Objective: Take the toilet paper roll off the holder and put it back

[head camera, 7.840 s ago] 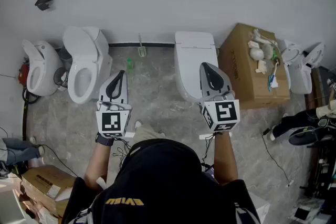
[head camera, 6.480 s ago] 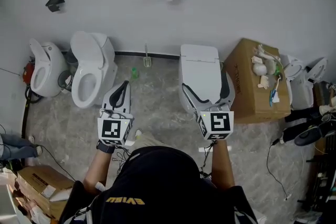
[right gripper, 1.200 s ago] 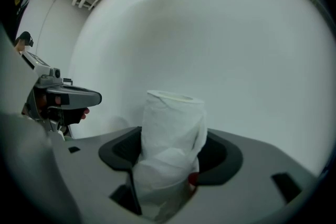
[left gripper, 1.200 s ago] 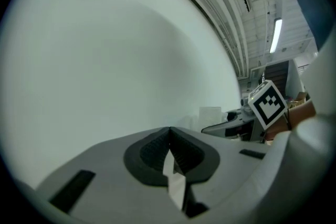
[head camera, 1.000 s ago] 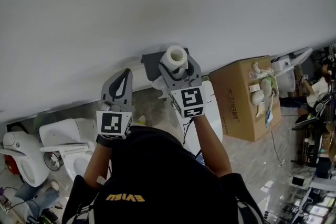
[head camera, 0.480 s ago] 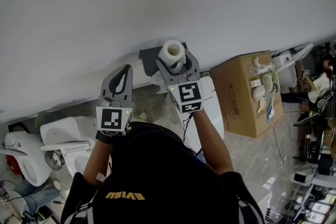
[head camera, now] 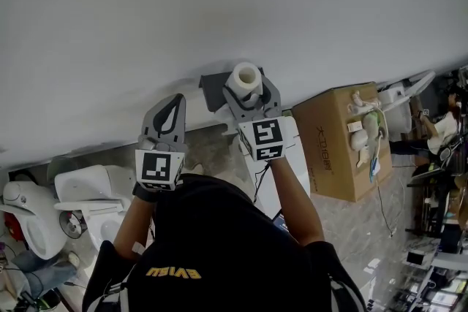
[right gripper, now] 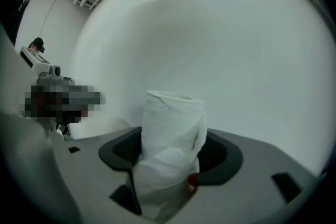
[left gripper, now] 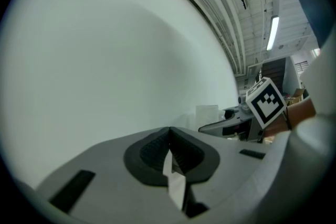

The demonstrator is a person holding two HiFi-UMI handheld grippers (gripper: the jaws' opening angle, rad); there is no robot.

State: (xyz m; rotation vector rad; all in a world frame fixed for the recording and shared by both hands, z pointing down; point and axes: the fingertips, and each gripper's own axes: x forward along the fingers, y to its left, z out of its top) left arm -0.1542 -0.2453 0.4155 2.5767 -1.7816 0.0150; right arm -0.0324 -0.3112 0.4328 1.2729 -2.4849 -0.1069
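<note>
Soft, even indoor light, with fisheye bending in my two gripper views.

In my head view the white wall point(head camera: 219, 4) fills the upper half, bright and flat with no glare, greying towards its lower left edge. Both gripper views are round pictures with black corners and a dim rim. In the left gripper view a ceiling strip light point(left gripper: 272, 33) glows at the upper right, the ceiling lines beside it curve, and my left hand-held gripper point(left gripper: 169, 136) is soft so near the lens. In the right gripper view the toilet paper roll point(right gripper: 170, 149) is evenly lit, blurred at its lower end.
</note>
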